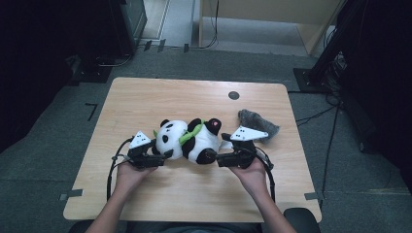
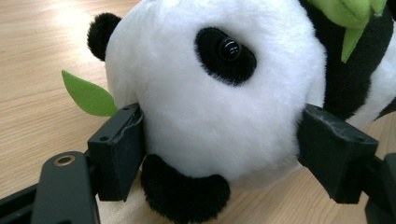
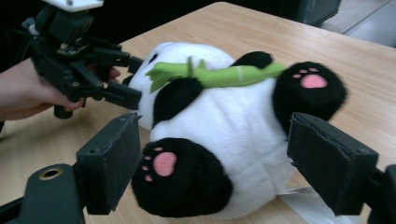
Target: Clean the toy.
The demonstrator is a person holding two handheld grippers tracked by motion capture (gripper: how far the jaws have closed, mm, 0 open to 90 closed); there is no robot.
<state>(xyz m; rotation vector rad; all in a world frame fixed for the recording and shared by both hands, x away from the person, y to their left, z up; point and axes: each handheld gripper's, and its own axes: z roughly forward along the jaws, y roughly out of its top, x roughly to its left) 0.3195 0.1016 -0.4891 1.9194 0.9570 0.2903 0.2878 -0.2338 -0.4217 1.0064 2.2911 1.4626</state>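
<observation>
On the light wooden table (image 1: 145, 97), the left gripper (image 1: 160, 158) clamps the plush panda (image 1: 192, 138) by its head. The right gripper (image 1: 217, 158) gapes around its foot. It lies lengthwise across the table, head left, near a grey cloth (image 1: 257, 121).

Wood table (image 1: 145, 97) w/ plush panda (image 1: 189, 138), grey furry cloth (image 1: 257, 121), dark round disc (image 1: 233, 95).
</observation>
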